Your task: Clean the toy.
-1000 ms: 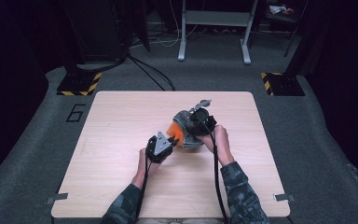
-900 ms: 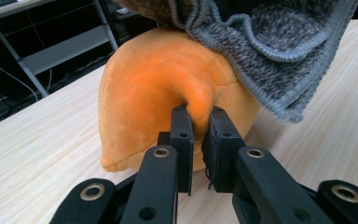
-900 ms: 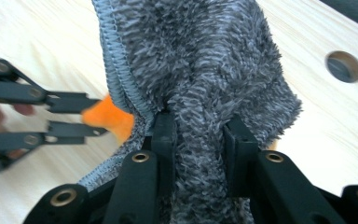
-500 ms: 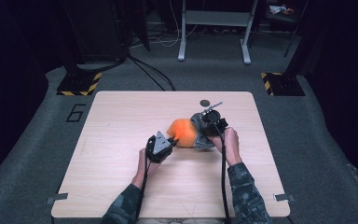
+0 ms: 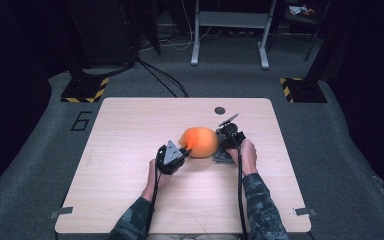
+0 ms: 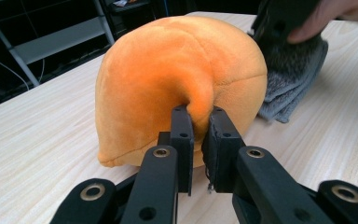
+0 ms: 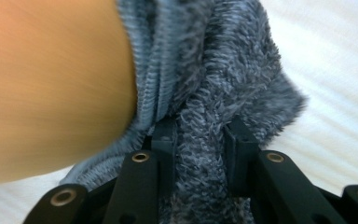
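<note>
Our sleeves (image 5: 260, 210): camouflage pattern, grey-green, cuffs ending at wrists. Our left gripper (image 5: 184, 148): black body, grey three-cornered plate on top, black cable trailing back along forearm. Our right gripper (image 5: 223, 150): black body, thin black cable along sleeve. Our jaws in both gripper views: matte black bars, flat rectangular pads, brass-ringed pivot holes, small screw holes.

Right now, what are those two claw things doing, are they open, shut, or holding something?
Left gripper: jaws shut on a pinch of the orange plush toy.
Right gripper: jaws shut on the grey fuzzy cloth, right beside the toy.
</note>
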`<state>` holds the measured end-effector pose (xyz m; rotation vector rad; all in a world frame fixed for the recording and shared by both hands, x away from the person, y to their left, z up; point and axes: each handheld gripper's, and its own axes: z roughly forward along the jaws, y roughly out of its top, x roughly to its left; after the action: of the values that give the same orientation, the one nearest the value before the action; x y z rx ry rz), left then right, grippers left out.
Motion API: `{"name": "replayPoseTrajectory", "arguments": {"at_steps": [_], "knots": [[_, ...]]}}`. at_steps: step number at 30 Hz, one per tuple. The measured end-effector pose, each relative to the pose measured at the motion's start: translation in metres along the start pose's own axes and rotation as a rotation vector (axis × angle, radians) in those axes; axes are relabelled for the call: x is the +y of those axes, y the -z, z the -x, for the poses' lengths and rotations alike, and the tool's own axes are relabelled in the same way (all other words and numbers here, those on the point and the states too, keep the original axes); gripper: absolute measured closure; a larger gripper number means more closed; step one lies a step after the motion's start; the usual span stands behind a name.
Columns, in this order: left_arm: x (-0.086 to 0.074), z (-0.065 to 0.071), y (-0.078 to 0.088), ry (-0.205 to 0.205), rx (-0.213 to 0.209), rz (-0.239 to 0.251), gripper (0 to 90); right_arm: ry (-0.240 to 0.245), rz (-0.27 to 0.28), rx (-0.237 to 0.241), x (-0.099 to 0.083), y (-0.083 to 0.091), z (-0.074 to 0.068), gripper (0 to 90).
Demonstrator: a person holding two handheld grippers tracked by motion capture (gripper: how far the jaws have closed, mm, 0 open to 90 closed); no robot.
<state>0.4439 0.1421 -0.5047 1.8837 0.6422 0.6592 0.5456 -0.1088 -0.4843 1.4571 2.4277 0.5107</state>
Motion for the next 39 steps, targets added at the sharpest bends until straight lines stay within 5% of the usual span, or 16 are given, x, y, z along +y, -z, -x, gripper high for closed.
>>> {"name": "replayPoseTrajectory", "arguments": {"at_steps": [4,10,11,15,19,22,34,39], "knots": [[0.000,-0.001,0.001,0.002,0.002,0.000,82.7,-0.010,0.021,0.004,-0.002,0.006,0.003,70.1],[0.000,0.000,-0.001,0.003,-0.008,0.006,82.6,0.021,0.147,-0.014,-0.001,0.058,-0.005,70.2],[0.000,0.000,-0.001,0.005,-0.009,0.006,82.6,0.069,0.188,0.005,0.002,0.074,-0.014,70.2],[0.000,0.001,-0.001,0.007,-0.003,0.012,82.6,0.148,0.266,0.068,0.010,0.097,-0.040,70.1],[0.000,0.001,-0.001,0.004,-0.015,0.005,82.6,0.231,0.270,0.099,0.017,0.099,-0.066,70.0],[-0.001,0.001,-0.001,0.002,-0.001,0.010,82.6,0.263,0.238,0.065,0.021,0.088,-0.078,70.0],[0.000,0.001,-0.001,-0.003,-0.008,0.003,82.6,0.163,0.190,0.015,0.008,0.073,-0.044,69.8],[-0.001,0.000,-0.001,-0.001,-0.004,0.004,82.6,0.098,0.109,-0.024,0.000,0.050,-0.022,69.8]]}}
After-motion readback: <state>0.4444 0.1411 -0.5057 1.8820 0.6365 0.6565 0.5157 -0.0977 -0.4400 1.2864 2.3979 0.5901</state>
